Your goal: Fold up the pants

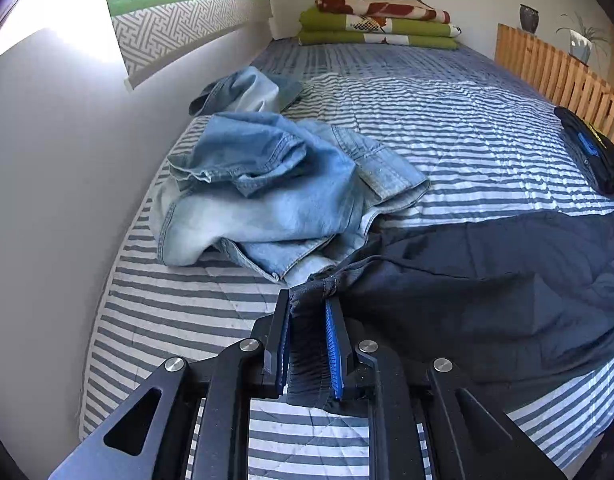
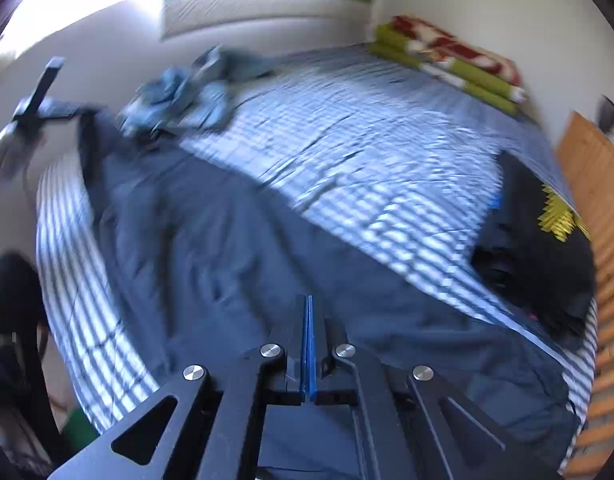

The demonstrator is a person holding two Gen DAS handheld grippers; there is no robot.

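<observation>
Left gripper [image 1: 309, 308] fingers clamp the dark pants [image 1: 487, 280] hem; right gripper [image 2: 309, 312] fingers are pressed together, fabric between them not discernible. Pants lie spread on the bed [image 1: 447, 140]. Keep edge taut, fold evenly.

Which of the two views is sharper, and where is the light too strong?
Left wrist view: sharp; the denim clothes and the dark pants in the left gripper are crisp, with glare washing out the wall at upper left. Right wrist view: motion-blurred, the striped bedcover smeared, the upper left corner overexposed.
</observation>
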